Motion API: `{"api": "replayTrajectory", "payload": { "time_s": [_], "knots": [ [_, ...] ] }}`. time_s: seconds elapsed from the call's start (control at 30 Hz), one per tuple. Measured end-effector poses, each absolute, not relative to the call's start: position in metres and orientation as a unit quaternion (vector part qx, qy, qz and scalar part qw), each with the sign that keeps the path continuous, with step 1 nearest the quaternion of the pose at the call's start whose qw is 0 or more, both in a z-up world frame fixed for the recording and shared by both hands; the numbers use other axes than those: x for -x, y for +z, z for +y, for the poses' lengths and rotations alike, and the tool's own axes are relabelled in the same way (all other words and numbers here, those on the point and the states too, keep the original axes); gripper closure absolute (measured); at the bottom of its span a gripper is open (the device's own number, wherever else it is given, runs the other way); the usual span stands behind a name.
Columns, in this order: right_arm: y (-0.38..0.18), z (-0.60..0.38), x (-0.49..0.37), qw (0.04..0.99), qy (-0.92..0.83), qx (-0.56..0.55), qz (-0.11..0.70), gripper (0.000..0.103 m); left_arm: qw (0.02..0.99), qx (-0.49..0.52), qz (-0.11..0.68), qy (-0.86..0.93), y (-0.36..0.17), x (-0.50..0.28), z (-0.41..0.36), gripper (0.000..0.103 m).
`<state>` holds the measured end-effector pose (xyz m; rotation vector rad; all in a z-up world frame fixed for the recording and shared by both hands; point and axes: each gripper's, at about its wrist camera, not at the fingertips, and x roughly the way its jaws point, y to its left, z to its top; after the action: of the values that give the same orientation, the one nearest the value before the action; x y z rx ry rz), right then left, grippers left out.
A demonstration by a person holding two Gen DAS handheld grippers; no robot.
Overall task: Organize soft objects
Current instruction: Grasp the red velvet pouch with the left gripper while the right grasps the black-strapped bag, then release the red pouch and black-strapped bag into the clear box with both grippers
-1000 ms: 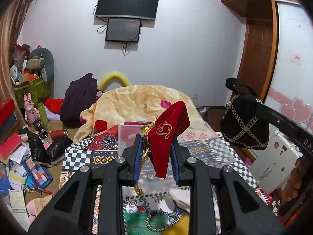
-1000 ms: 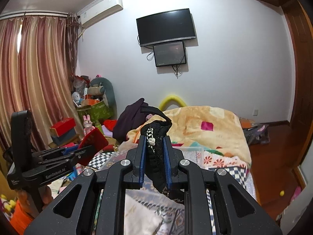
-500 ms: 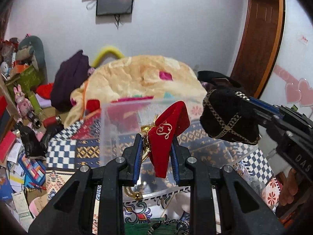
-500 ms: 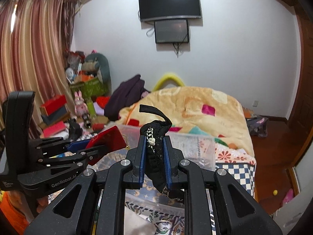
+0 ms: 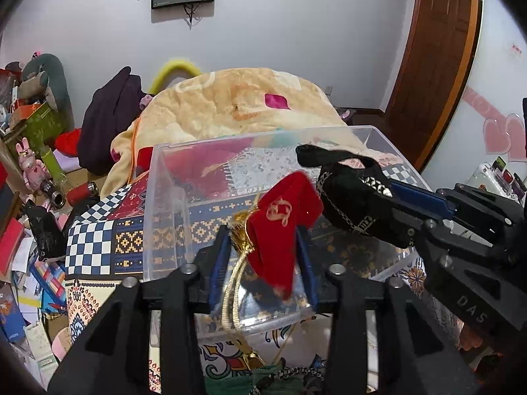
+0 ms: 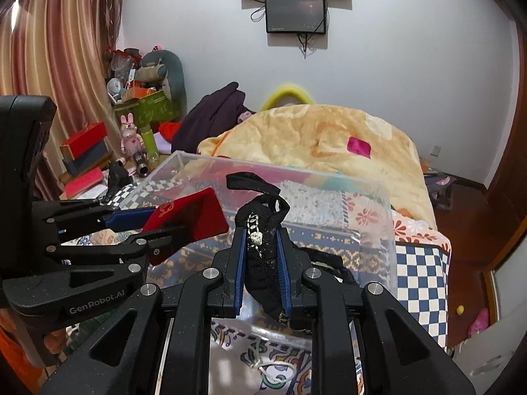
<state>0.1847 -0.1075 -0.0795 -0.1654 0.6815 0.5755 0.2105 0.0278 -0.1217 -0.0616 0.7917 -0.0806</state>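
A clear plastic bin [image 5: 164, 197] stands on the patterned bedspread; its rim also shows in the right wrist view [image 6: 378, 197]. My left gripper [image 5: 263, 247] holds a red velvet pouch [image 5: 283, 223] with a gold tassel over the bin's near edge; its jaws look slightly spread and the pouch is blurred. The pouch also shows in the right wrist view [image 6: 191, 217]. My right gripper [image 6: 261, 253] is shut on a black pouch with white trim [image 6: 263, 247] above the bin. In the left wrist view the black pouch [image 5: 352, 200] hangs right of the red one.
A yellow blanket [image 5: 237, 105] is heaped behind the bin. A dark garment [image 5: 112, 115] lies at the bed's left. Toys, boxes and papers [image 5: 29, 181] crowd the floor at left. A wooden door [image 5: 434, 49] stands at right. More soft items [image 5: 280, 375] lie below the gripper.
Both grippers have moved forward and down over the clear bin. The left jaws seem to have widened a little around the red pouch, which now looks blurred.
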Motion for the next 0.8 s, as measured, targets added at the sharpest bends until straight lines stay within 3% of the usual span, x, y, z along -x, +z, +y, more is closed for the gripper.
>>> {"api": "replayTrajectory", "payload": {
  "time_s": [0.1,0.2,0.43,0.8],
  "knots": [
    [-0.079,-0.110,-0.186,0.896,0.278,0.082,0.335,0.076,0.922,0.025,0.384,-0.036,-0.121,-0.207,0.027,0.049],
    [-0.075,-0.114,-0.181,0.899,0.274,0.081,0.331,0.065,0.924,0.026,0.379,-0.036,-0.118,-0.202,0.028,0.048],
    [-0.055,-0.128,-0.167,0.909,0.276,0.073,0.303,0.059,0.935,0.030,0.351,-0.035,-0.098,-0.179,0.032,0.042],
    [-0.022,-0.154,-0.135,0.926,0.284,0.040,0.246,0.035,0.957,0.041,0.285,-0.041,-0.057,-0.124,0.039,0.027]
  ]
}}
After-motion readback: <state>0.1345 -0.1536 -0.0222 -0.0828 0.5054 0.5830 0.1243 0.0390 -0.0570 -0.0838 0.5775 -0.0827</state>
